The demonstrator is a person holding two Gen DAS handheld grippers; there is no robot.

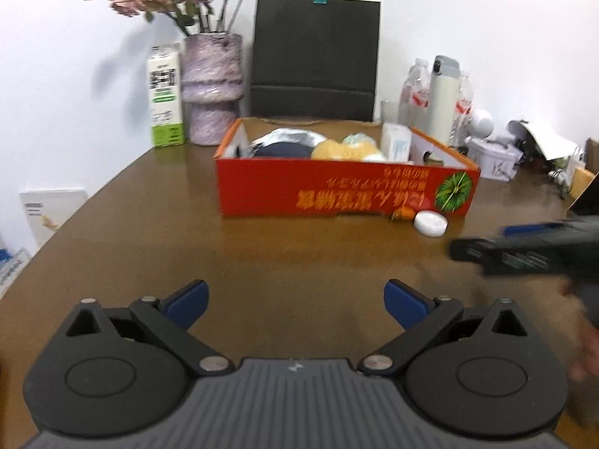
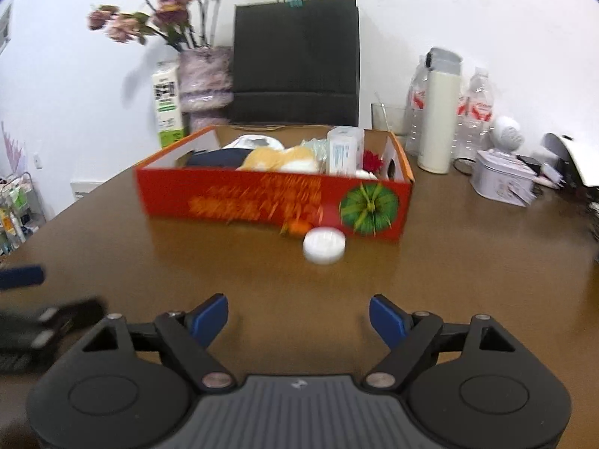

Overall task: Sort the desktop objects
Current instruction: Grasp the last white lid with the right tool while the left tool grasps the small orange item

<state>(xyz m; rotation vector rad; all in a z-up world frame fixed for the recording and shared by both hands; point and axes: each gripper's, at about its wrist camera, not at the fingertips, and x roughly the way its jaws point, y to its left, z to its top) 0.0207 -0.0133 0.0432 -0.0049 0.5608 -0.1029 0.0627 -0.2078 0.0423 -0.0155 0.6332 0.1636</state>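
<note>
on the table (image 1: pixel 149 232), red box (image 1: pixel 337 191) holds plush toy (image 1: pixel 337 149), carton (image 1: pixel 396 142) — both grippers' jaws wide, empty.

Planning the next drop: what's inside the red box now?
The red box holds a dark blue item, yellow plush, a white carton and something red. Anything beneath them is covered.

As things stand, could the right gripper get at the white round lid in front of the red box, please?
Probably yes: the right gripper is open and empty, with bare table between it and the white lid. Only the small orange item lies beside it.
</note>
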